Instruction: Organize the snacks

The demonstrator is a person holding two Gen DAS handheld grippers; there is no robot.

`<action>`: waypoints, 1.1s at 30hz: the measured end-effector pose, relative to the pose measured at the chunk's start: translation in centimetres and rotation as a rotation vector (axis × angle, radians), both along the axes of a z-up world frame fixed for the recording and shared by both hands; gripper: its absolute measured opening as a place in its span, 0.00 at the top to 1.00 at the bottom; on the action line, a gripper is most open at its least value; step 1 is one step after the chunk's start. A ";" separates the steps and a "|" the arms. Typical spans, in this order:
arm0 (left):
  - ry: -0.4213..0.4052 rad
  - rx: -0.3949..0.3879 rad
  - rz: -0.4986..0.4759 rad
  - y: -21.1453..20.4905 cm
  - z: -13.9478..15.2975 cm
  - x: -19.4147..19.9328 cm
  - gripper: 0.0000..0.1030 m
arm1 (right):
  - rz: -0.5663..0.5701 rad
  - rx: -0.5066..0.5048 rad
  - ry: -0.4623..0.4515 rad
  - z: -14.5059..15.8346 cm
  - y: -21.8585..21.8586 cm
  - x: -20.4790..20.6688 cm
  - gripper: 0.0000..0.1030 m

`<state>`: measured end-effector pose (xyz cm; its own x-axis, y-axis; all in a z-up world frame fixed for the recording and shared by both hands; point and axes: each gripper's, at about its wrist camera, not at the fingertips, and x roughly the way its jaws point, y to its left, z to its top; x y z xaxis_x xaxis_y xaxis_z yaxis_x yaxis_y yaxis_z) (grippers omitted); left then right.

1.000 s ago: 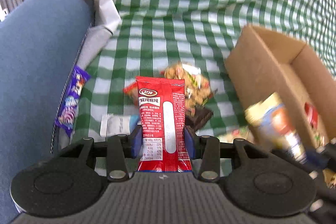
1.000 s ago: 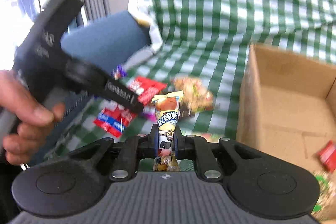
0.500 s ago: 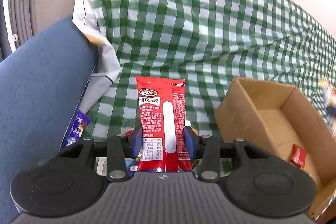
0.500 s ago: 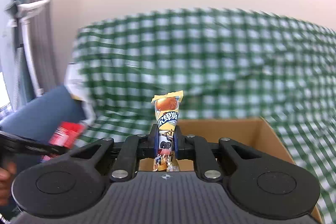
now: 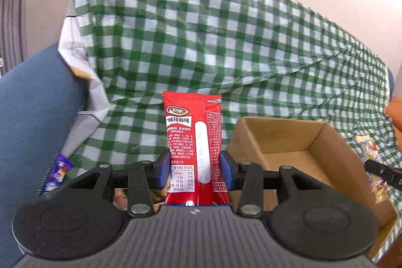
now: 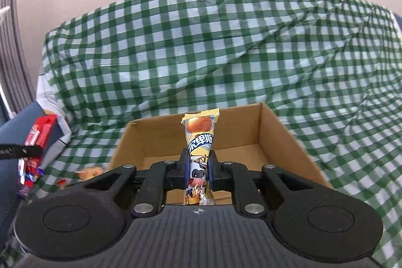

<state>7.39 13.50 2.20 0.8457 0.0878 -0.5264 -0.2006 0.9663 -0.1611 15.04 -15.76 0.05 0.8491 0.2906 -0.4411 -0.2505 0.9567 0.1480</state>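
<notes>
My left gripper (image 5: pixel 193 171) is shut on a red snack packet (image 5: pixel 192 142), held upright above the sofa, left of the open cardboard box (image 5: pixel 326 142). My right gripper (image 6: pixel 198 167) is shut on a yellow snack packet (image 6: pixel 199 140), held upright over the near side of the same box (image 6: pixel 284 132). In the right wrist view the red packet (image 6: pixel 40 135) and the left gripper show at the far left edge.
A green checked cloth (image 5: pixel 201 42) covers the sofa seat and back. A blue armrest (image 5: pixel 30 104) stands at the left, with a purple packet (image 5: pixel 57 172) beside it. Loose snacks lie left of the box (image 6: pixel 88 171) and right of it (image 5: pixel 374 167).
Both grippers have risen and tilted up with their packets. The right gripper has moved from the snack pile to over the box. The left gripper has lifted off the pile.
</notes>
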 end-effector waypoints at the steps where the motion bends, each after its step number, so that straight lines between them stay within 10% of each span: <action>1: -0.006 -0.002 -0.008 -0.5 0.0 0.1 0.55 | -0.007 0.003 -0.001 0.0 -0.2 0.1 0.86; 33: -0.168 0.093 -0.260 -11.9 0.4 0.4 0.55 | -0.144 -0.006 -0.004 -0.6 -4.6 0.6 0.86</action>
<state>7.74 1.56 2.65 0.9203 -0.1017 -0.3777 0.0770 0.9938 -0.0799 15.65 -20.38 -0.52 0.8837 0.1624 -0.4391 -0.1107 0.9838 0.1412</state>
